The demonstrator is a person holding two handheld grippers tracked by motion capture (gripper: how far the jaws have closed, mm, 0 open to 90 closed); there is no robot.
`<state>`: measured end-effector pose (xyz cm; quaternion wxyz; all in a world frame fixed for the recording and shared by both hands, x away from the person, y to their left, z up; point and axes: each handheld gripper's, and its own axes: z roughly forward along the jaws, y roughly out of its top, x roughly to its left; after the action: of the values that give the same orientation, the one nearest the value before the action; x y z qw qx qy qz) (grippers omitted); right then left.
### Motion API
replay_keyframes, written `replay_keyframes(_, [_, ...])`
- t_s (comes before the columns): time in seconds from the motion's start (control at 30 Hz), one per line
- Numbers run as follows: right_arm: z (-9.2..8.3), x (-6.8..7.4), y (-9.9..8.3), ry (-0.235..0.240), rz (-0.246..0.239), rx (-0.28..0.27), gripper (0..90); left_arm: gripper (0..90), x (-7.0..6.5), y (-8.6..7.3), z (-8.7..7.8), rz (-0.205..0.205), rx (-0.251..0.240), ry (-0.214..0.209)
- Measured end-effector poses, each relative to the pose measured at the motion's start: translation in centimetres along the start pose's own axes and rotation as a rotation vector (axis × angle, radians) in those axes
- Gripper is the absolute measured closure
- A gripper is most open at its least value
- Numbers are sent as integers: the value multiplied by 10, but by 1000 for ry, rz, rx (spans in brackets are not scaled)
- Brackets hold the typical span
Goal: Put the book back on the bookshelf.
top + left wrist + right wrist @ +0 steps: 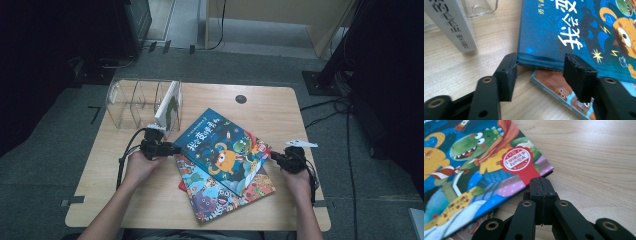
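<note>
A: Start big. The desk (280, 107) carries a clear rack (131, 102) at its far left corner, with one white book (168, 106) upright in the end slot. Near the middle lies the blue book (222, 150), skewed on top of a second book (220, 192) that reaches toward the near edge.

B: And the grippers?

A: The left gripper (539, 72) stands half spread with the blue book's near left corner between its pads; one pad looks to be touching the spine edge, the other hangs just above the cover. The right gripper (541, 185) is pressed together, holding nothing, its tip against the book's right corner.

B: So how to lift it well?

A: I'd judge: brace with the right tip so the book can't slide, slip the left lower pad under the cover, then pinch deep on the spine, not the corner.

B: Any writing?

A: Large white Chinese title, "我" clearest; a red seal sticker, too small to read; the white book's spine lettering is blurred.
</note>
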<state>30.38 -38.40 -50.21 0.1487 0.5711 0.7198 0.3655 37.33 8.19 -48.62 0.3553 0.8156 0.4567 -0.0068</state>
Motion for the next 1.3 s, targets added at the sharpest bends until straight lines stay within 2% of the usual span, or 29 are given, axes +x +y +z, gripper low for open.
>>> replay_keyframes(0.1, [0, 1, 1, 3, -3, -10, 900, 501, -5, -4, -3, 16, 3, -15])
replay_keyframes(0.37, [2, -1, 2, 11, 2, -13, 900, 500, -19, -11, -9, 54, 21, -25])
replay_keyframes(0.9, [7, -1, 8, 24, -4, -17, 900, 496, -40, -30, -18, 55, 56, -42])
replay_keyframes(1.07, [11, 0, 12, 35, -9, -9, 900, 496, -47, -35, -22, 59, 60, -60])
replay_keyframes(1.3, [17, 3, 17, 51, -22, 1, 900, 484, -53, -42, -27, 30, 89, -81])
